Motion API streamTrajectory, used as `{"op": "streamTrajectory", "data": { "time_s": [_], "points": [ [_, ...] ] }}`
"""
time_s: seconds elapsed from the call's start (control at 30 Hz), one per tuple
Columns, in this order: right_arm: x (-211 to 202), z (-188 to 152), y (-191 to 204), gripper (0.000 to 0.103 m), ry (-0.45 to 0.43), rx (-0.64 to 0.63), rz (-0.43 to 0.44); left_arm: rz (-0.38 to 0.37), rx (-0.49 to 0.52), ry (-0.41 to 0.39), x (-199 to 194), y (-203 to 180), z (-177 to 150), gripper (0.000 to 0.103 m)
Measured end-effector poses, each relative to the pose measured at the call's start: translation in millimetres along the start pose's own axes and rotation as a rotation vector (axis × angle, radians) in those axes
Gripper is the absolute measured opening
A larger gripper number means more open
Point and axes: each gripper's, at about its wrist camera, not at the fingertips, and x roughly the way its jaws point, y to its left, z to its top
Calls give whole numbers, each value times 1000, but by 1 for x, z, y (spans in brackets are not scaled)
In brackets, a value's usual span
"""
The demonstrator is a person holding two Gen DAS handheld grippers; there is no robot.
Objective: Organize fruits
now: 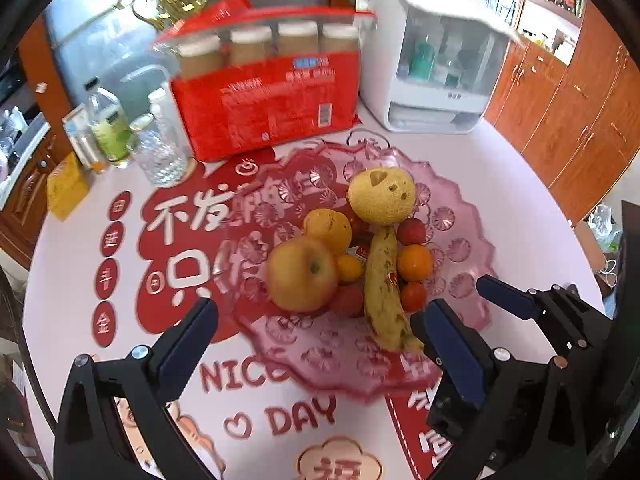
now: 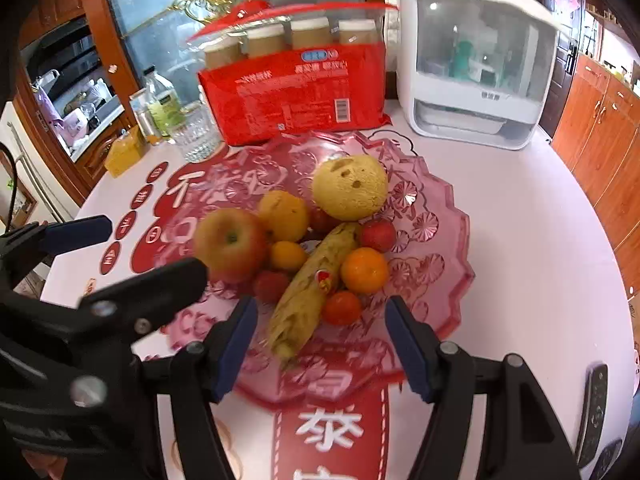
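A pink glass fruit plate (image 1: 460, 208) (image 2: 440, 216) sits on the round table. It holds an apple (image 1: 302, 274) (image 2: 230, 242), a pear (image 1: 380, 196) (image 2: 350, 186), an orange (image 1: 328, 230) (image 2: 284, 216), a spotted banana (image 1: 386, 292) (image 2: 308, 292), a tangerine (image 1: 415, 263) (image 2: 365, 270), a small kumquat (image 1: 349, 268) (image 2: 287, 256) and red tomatoes (image 1: 412, 296) (image 2: 342, 307). My left gripper (image 1: 320, 316) is open and empty, just short of the plate's near rim. My right gripper (image 2: 320, 312) is open and empty, its jaws either side of the banana's near end; it also shows in the left wrist view (image 1: 460, 298).
A red package of cups (image 1: 264, 96) (image 2: 296, 88) and a white appliance (image 1: 432, 60) (image 2: 472, 64) stand behind the plate. Bottles and a glass (image 1: 160, 148) (image 2: 196, 132) stand at the back left. A remote (image 2: 596, 408) lies at the table's right edge. Wooden cabinets are on the right.
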Motion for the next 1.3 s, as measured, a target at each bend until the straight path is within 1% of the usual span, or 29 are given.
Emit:
{"op": "streamTrajectory", "data": {
  "time_s": [0.1,0.17,0.23,0.3,0.43,0.53,0.6,0.67,0.77,0.9,1.03,1.3],
  "points": [
    [-22,-9,8,67,-11,2,6,1,-5,-30,-27,4,-11,102],
    [-35,-17,13,70,-19,7,8,19,-6,-46,-46,5,-23,102],
    [-47,-25,16,75,-31,12,19,21,-16,-60,-64,8,-38,102],
    [-60,-36,22,75,-39,13,27,11,-28,-64,-76,10,-51,102],
    [-82,-59,34,75,-44,1,38,39,-46,-76,-102,12,-85,103],
    [-97,-78,47,76,-52,-35,36,48,-68,-86,-121,13,-113,103],
    [-107,-91,56,76,-60,-55,52,51,-81,-91,-131,16,-130,103],
    [-115,-104,60,76,-67,-58,59,80,-94,-96,-139,18,-144,103],
    [-123,-122,62,76,-53,-29,86,99,-118,-101,-148,20,-161,103],
    [-137,-142,59,76,-60,11,123,119,-135,-144,-164,19,-184,103],
    [-148,-157,60,76,-76,28,116,133,-142,-174,-176,15,-200,103],
    [-167,-179,58,76,-114,54,77,183,-142,-201,-189,11,-223,103]
  ]
}}
